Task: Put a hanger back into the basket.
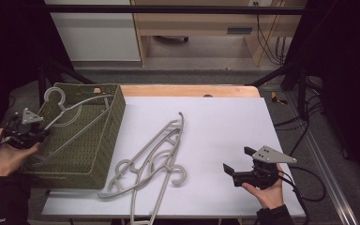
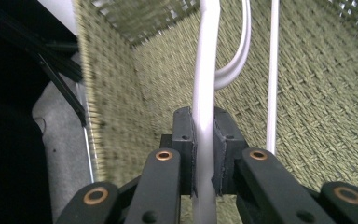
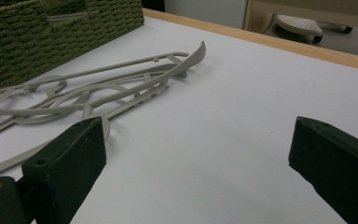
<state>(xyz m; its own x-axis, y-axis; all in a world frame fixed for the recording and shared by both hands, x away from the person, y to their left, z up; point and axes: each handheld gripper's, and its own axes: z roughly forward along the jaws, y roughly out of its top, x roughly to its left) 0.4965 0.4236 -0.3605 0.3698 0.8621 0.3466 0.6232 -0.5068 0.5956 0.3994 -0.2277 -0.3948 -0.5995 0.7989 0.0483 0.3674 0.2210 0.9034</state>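
- The left claw [image 2: 204,154], at the near left edge of the basket [image 1: 115,126], is clenched on a pale grey plastic hanger [image 2: 205,93]; its bar runs straight up between the pads.
- That hanger leans inside the green woven basket, its hook [image 1: 54,96] poking above the far rim.
- The right claw [image 1: 239,164], released and empty, hovers over the white counter [image 1: 225,122] at its near right.
- Between them, several more hangers [image 1: 154,157] lie tangled on the counter, just beside the basket.
- The left gripper view reveals the basket's weave and the grip up close; the high view gives the whole layout.
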